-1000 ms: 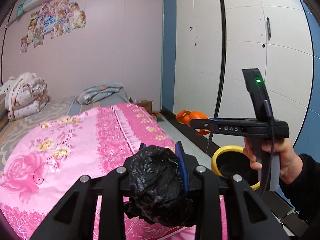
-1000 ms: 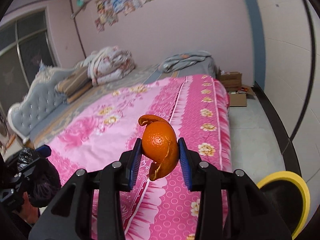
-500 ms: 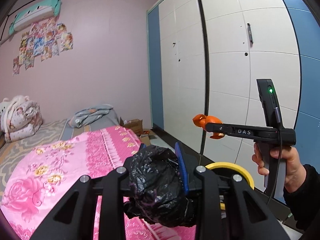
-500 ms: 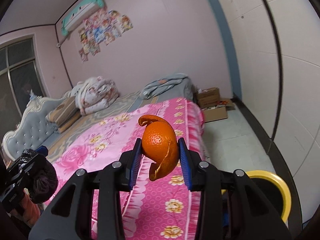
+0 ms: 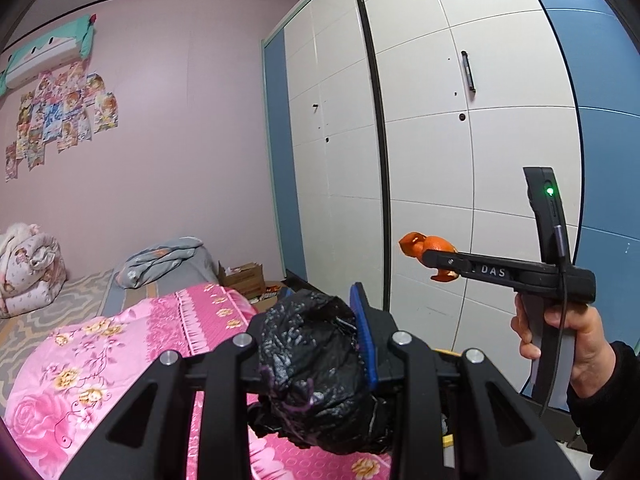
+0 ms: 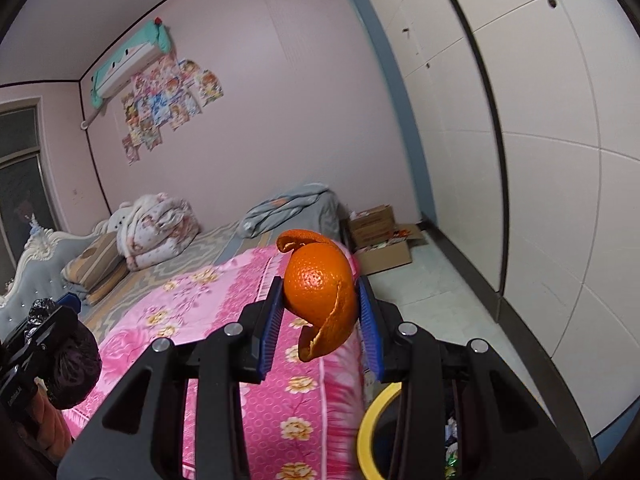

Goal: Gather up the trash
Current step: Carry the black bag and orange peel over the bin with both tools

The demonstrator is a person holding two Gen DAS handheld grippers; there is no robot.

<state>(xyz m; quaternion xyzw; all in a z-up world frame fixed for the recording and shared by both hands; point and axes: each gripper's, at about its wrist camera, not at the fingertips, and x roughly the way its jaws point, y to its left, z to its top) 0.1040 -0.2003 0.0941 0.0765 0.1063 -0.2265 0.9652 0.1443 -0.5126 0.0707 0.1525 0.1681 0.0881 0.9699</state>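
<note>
The left gripper (image 5: 316, 344) is pinching a crumpled black plastic bag (image 5: 316, 376) between its blue pads, holding it in the air above the foot edge of the bed (image 5: 120, 360) with its pink floral cover. The right gripper (image 6: 322, 312) is clamping an orange peel (image 6: 320, 296), curled and partly unrolled, above the same edge of the bed; a hand (image 5: 568, 344) is gripping its handle. Below both grippers a yellow-rimmed trash bin (image 6: 376, 416) is standing on the floor beside the bed, mostly hidden behind the gripper frames. A white and blue wardrobe (image 5: 440, 140) is filling the right side. Open cardboard boxes (image 6: 380, 240) are sitting on the floor near the far corner, and folded quilts (image 6: 160, 228) are lying at the head of the bed.
</note>
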